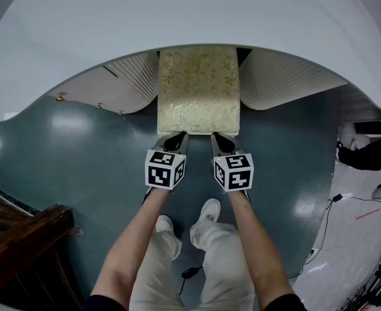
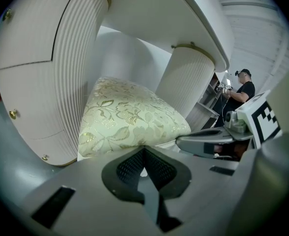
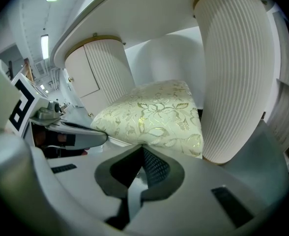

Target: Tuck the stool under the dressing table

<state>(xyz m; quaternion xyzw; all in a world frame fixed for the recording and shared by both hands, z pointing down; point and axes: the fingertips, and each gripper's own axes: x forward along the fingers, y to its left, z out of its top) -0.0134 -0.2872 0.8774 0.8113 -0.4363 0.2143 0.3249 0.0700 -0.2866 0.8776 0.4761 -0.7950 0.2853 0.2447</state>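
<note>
Overhead, under the dressing table [image 1: 177, 18], my stool [image 1: 198, 89] sits half tucked. Left gripper [image 2: 144, 149] view: jaws together at the cushion edge. Right gripper [image 3: 143, 149] view: closed too; I'd push evenly, clearing the ribbed pedestal [image 3: 233, 73].

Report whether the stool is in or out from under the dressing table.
Partly in: the far end of the stool sits under the dressing table, between its ribbed pedestals; the near end sticks out.

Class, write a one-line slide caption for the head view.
Shut left tongs and right tongs meet the front edge of the gold-patterned stool, already partly under the white dressing table.
</note>
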